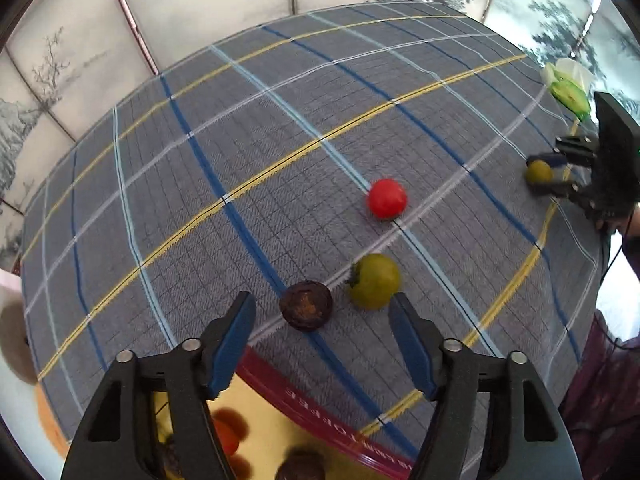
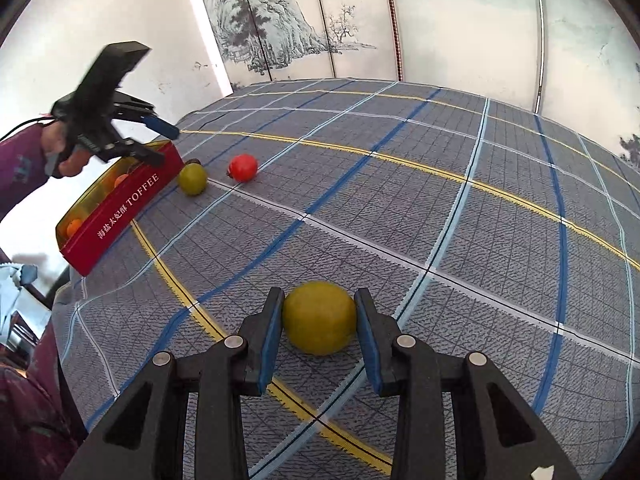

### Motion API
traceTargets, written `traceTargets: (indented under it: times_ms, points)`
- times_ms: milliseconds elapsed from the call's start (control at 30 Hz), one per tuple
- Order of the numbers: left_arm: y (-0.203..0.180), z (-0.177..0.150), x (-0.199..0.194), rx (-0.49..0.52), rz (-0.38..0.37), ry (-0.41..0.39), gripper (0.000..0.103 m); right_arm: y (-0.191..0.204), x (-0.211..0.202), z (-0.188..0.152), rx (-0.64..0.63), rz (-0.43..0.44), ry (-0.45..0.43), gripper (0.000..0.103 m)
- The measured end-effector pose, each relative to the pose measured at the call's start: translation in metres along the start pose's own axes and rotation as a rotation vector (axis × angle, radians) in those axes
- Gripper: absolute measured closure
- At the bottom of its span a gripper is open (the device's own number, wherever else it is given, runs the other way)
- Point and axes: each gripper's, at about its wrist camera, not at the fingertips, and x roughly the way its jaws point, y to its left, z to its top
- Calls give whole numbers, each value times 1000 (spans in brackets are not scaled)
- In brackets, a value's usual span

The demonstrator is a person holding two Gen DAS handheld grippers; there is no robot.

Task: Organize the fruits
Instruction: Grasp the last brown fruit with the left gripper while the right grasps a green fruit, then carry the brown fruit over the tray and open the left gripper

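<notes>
My left gripper [image 1: 322, 312] is open above the near rim of the red toffee tin [image 1: 320, 400], which holds several fruits. Just ahead of it on the checked cloth lie a dark brown fruit [image 1: 306, 306], a yellow-green fruit [image 1: 375, 280] and a red fruit [image 1: 387, 198]. My right gripper [image 2: 318, 314] is shut on another yellow-green fruit [image 2: 319, 317] that rests on the cloth. That gripper also shows in the left wrist view [image 1: 540, 178]. In the right wrist view the left gripper [image 2: 160, 140] hovers over the tin [image 2: 116, 212], beside the green fruit [image 2: 192, 178] and the red fruit [image 2: 243, 167].
A checked blue-grey cloth [image 1: 280, 140] covers the table. A green and white packet [image 1: 568, 88] lies at the far right edge. Painted screen panels [image 2: 280, 32] stand behind the table. The person's purple sleeve [image 2: 20, 168] is at the left.
</notes>
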Motion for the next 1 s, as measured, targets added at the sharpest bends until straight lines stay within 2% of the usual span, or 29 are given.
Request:
traceTargets:
  times_ms: [67,267,400,433,467,533,700,833,1000]
  points:
    - [-7,-2,6,72,16,21,46,0,1,0,-2,6,6,69]
    - [-16,-1,20,202,56,67,46,1,1,0,3,24,7,69]
    - [-5,1,33,195,58,98,48,3,3,0,7,34,10,69]
    - [-4,1,38,190,54,115,61,4,4,0,6,33,14,69]
    - [-4,-1,44,182,49,138,68,4,5,0,7,32,17,69]
    - [-7,-1,42,157,76,118,68,3,6,1,14,30,25,69]
    - [-23,-9,17,10,203,11,68,2,8,1,19,30,30,69]
    - [-30,-31,-25,-262,225,-103,68,4,12,2,15,32,45,69]
    - [-58,-68,-63,-460,213,-195,68,7,14,2,-2,23,55,69]
